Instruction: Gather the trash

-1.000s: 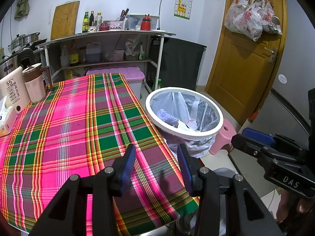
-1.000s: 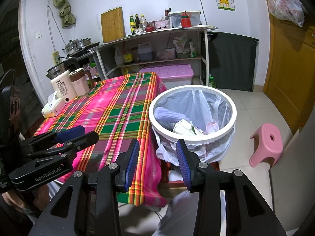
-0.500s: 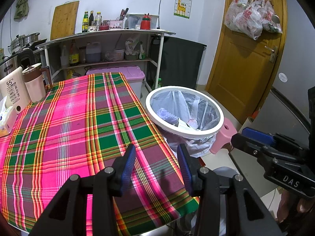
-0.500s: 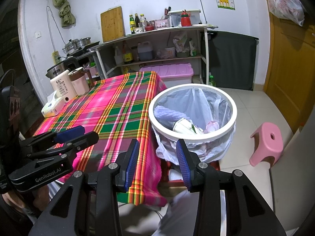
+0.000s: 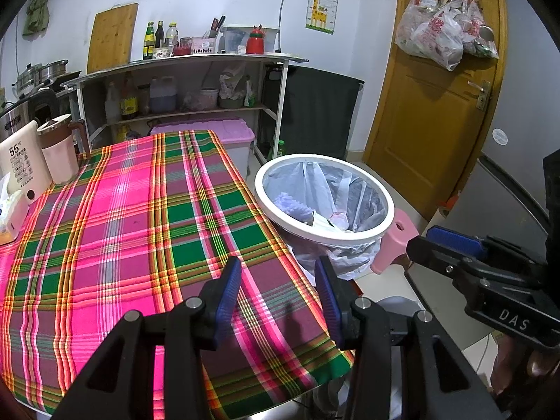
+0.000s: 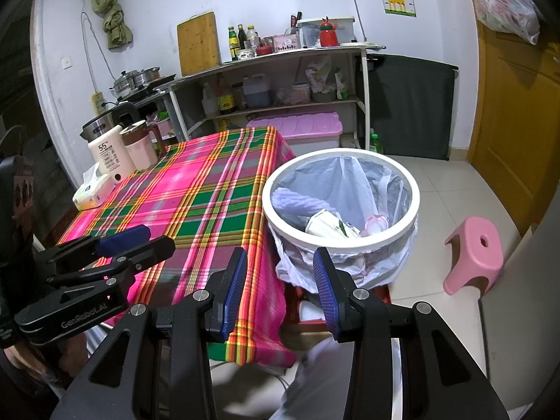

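Observation:
A white round trash bin [image 5: 379,229] with a clear liner stands off the table's right edge; it also shows in the right wrist view [image 6: 413,217]. Inside lie a purple item [image 6: 297,201], a white crumpled carton [image 6: 327,225] and a pink lid [image 6: 376,224]. My left gripper [image 5: 278,295] is open and empty above the plaid tablecloth [image 5: 133,224] near its front right corner. My right gripper [image 6: 280,287] is open and empty, in front of the bin and the table's corner. Each gripper shows in the other's view: the right one [image 5: 455,248], the left one [image 6: 133,241].
A white dispenser [image 5: 22,161], pink jug [image 5: 59,154] and tissue box [image 5: 8,210] stand at the table's far left. A shelf unit [image 5: 189,84] and pink storage box [image 5: 227,133] stand behind. A pink stool [image 6: 474,255] and a wooden door [image 5: 430,105] are to the right.
Both grippers stay open and almost still. The bin sits very slightly lower in both views.

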Available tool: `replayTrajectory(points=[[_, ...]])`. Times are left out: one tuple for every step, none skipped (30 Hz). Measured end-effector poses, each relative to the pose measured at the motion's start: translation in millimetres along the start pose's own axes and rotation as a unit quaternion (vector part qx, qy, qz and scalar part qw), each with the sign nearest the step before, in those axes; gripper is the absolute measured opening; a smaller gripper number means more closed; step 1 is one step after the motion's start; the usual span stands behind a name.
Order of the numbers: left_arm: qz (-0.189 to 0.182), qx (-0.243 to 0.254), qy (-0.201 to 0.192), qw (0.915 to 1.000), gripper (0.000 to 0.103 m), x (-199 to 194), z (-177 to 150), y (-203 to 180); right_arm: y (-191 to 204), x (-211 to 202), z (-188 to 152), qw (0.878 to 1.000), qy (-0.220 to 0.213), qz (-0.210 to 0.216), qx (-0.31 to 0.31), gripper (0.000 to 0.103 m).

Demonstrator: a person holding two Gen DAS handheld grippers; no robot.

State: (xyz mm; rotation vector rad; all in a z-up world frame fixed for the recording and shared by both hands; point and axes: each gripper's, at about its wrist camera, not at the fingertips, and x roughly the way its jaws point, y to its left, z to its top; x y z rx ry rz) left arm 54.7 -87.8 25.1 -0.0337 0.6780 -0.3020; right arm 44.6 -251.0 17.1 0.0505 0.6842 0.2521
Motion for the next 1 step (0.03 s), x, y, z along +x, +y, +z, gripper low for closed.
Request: replayTrajectory(points=[[0.0,0.0,0.0,1.0,0.045,-0.8,-0.7,1.1,0.3,0.1,-0.4,1.0,0.0,0.0,-0.001,0.04]])
